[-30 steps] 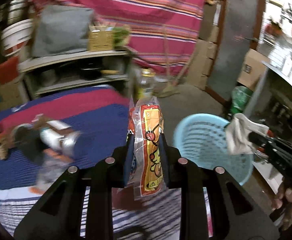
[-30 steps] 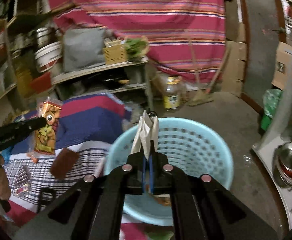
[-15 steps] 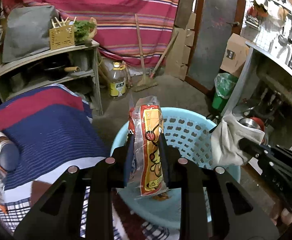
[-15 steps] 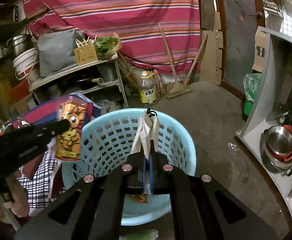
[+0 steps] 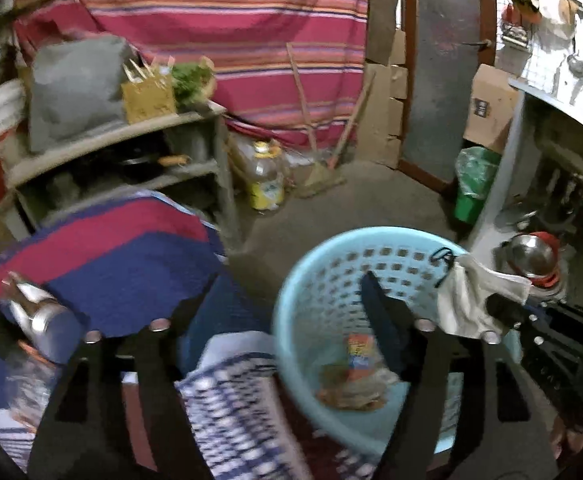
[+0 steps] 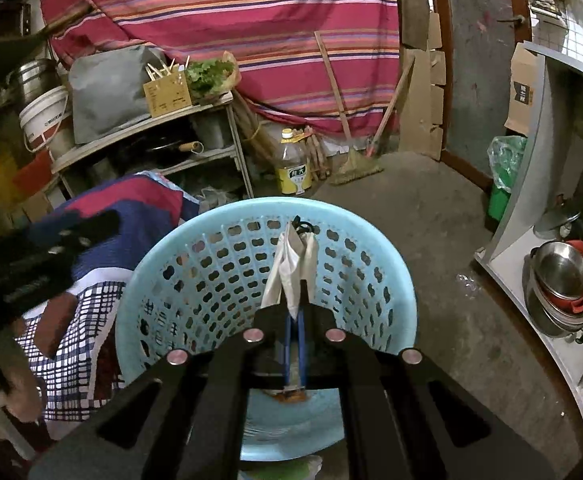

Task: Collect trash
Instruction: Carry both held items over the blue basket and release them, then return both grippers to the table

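Observation:
A light blue perforated basket [image 5: 303, 300] [image 6: 371, 248] stands on the floor beside the bed. My left gripper [image 5: 287, 292] is open and empty above the basket's left rim. An orange snack packet [image 5: 357, 356] lies on the basket bottom among other wrappers. My right gripper [image 6: 293, 280] is shut on a crumpled white cloth [image 6: 291, 268] and holds it over the basket; the cloth [image 5: 471, 300] also shows at the right in the left wrist view.
A bed with a red, blue and checked blanket [image 5: 131, 256] lies left of the basket, with a silvery packet [image 5: 39, 316] on it. A shelf unit [image 6: 151, 136], an oil bottle [image 6: 293, 168], brooms, a green bin [image 6: 505, 176] and metal bowls [image 6: 563, 276] surround the concrete floor.
My left gripper has opened and let go of the orange snack packet, which now lies in the basket. It has swung left. The right gripper still holds the cloth over the basket.

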